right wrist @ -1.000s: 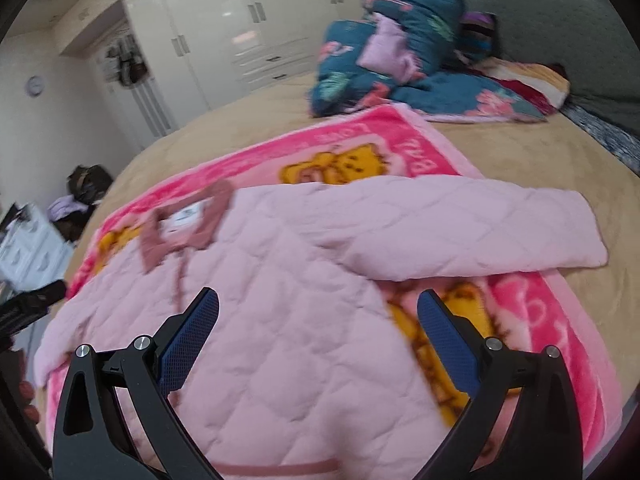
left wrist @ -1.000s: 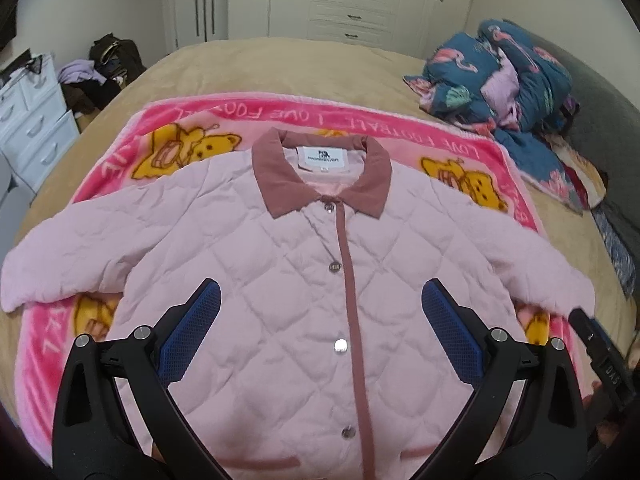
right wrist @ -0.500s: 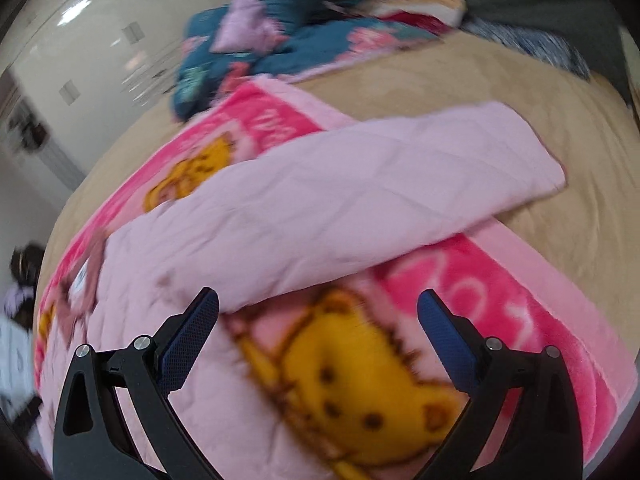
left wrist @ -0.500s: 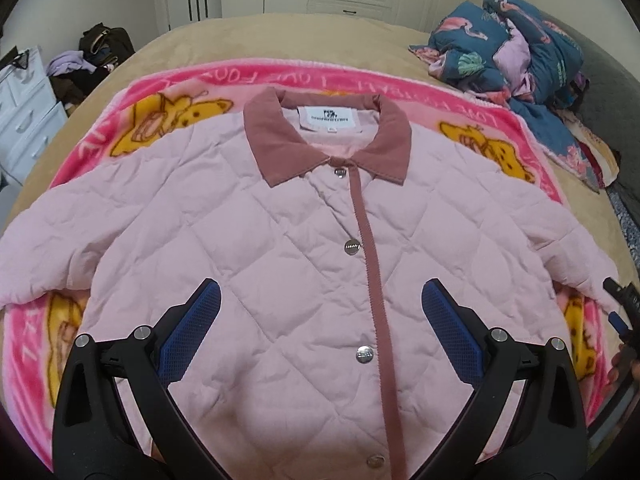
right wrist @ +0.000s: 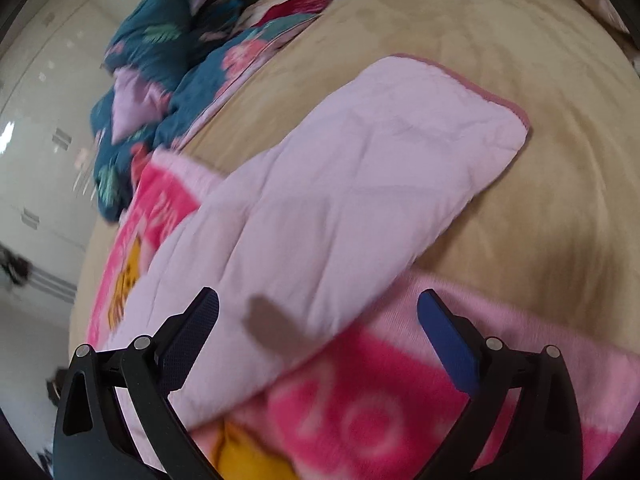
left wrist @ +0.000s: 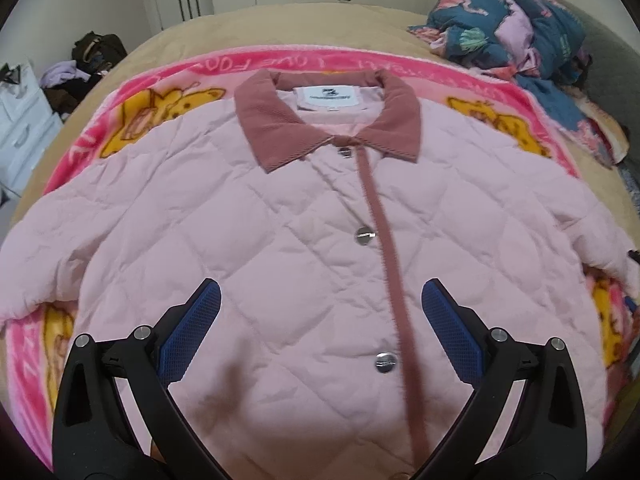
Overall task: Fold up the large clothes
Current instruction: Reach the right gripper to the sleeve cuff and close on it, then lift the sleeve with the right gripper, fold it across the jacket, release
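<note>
Nothing is folded yet: the jacket point(left wrist: 320, 240) lies flat, buttoned, front up on the blanket point(left wrist: 168, 76) on the bed point(right wrist: 520, 40), both sleeves spread out. Left gripper point(left wrist: 320, 328) hovers over its chest, right gripper point(right wrist: 318, 332) over the right sleeve point(right wrist: 360, 184); both are spread wide, holding nothing. Blanket lettering reads partly "LOVE FOO"; the collar label point(left wrist: 330, 98) is illegible.

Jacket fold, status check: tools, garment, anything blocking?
Left tool open over jacket front. Right tool open above sleeve. Jacket flat, snapped, unfolded on blanket. Nothing blocking.
</note>
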A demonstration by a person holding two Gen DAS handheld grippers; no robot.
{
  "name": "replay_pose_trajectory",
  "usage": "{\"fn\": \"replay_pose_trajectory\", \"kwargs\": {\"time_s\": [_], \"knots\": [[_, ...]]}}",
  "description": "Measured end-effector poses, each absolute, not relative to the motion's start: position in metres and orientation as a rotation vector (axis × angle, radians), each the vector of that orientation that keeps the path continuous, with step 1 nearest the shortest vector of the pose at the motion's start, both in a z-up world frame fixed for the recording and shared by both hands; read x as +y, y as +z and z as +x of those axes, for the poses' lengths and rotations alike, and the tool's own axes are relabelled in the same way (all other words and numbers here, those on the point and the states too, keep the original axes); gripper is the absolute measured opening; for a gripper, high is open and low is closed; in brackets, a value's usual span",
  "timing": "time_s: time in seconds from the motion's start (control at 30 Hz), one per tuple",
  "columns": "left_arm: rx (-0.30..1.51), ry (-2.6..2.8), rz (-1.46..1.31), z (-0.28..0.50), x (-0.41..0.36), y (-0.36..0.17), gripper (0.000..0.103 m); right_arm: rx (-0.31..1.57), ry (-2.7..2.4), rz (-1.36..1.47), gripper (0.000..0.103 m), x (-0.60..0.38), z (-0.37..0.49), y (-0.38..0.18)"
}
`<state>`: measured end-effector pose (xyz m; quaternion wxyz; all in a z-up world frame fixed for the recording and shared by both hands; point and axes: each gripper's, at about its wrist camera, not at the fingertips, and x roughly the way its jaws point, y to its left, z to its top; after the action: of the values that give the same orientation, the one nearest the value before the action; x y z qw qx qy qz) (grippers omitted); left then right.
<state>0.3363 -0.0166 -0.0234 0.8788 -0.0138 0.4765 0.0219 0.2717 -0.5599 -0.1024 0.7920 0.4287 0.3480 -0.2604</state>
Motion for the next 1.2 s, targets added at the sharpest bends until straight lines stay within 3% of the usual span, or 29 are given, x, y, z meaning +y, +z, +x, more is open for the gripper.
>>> {"fn": "replay_pose_trajectory", "kwargs": {"time_s": [0.13,0.2,0.27,0.37,0.47,0.6,0.87,1.2], "knots": [[0.999,0.059,-0.037,0.339,-0.011,-0.025,0.094,0.707,-0.598,0.979,0.099,-0.59,0.275,-0.118],[1.003,0.078,-0.031,0.339,-0.007,-0.025,0.094,0.679,-0.615,1.037,0.086,-0.604,0.27,-0.126],[1.016,0.086,-0.05,0.339,-0.001,-0.023,0.094,0.65,-0.615,1.052,0.058,-0.615,0.267,-0.126],[1.007,0.085,-0.093,0.339,0.012,-0.014,0.094,0.622,-0.567,1.067,0.035,-0.624,0.268,-0.118],[0.977,0.11,-0.106,0.338,0.023,-0.001,0.094,0.593,-0.541,0.913,0.024,-0.61,0.278,-0.081],[1.002,0.092,-0.125,0.336,0.031,0.013,0.094,0.523,-0.452,0.669,0.019,-0.566,0.294,-0.013],[0.928,0.091,-0.091,0.336,0.044,0.057,0.094,0.387,-0.19,0.444,0.016,-0.467,0.322,0.086],[0.93,0.051,-0.251,0.321,0.077,0.054,0.094,0.337,0.093,0.324,0.016,-0.341,0.334,0.129]]}}
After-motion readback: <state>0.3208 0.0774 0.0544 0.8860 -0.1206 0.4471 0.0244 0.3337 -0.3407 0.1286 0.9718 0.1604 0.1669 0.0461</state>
